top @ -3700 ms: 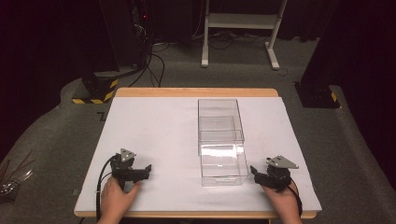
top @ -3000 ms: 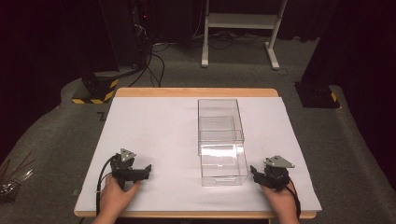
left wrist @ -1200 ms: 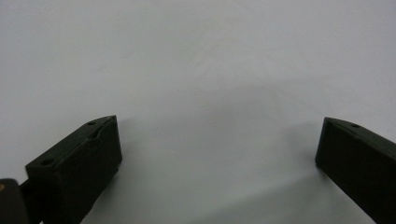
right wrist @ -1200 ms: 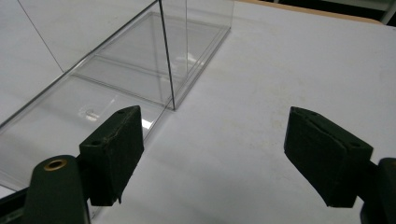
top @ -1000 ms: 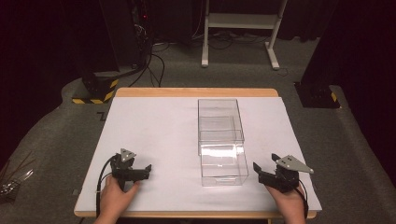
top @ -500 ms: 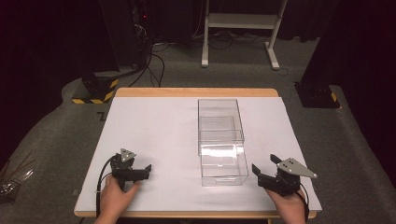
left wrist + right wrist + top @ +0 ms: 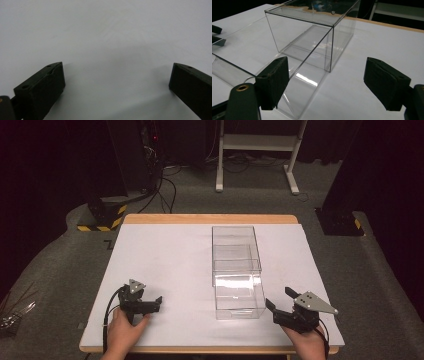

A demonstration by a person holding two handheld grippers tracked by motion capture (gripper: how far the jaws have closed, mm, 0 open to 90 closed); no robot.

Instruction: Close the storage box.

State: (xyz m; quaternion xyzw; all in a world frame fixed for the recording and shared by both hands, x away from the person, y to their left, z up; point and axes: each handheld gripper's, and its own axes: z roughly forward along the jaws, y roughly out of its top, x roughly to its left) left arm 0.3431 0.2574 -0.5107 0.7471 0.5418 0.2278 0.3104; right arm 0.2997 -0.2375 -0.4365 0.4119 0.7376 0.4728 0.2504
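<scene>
Your right gripper (image 7: 281, 306), jaws apart and empty, faces the clear acrylic drawer box (image 7: 235, 270), ready to reach it; your left gripper (image 7: 150, 303) rests wide open on the white table (image 7: 165, 260).

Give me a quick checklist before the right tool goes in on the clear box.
1. Right tool jaws apart with nothing between them: ok.
2. Right tool aimed at the clear box: ok; in the right gripper view the box's near corner sits ahead of the left jaw.
3. Right tool not touching the box: ok, a gap shows in the high view.
4. Left tool open over bare white table cover: ok.
5. Box contents: ok, it looks empty.
6. Whether the inner drawer slides freely: cannot tell.
</scene>
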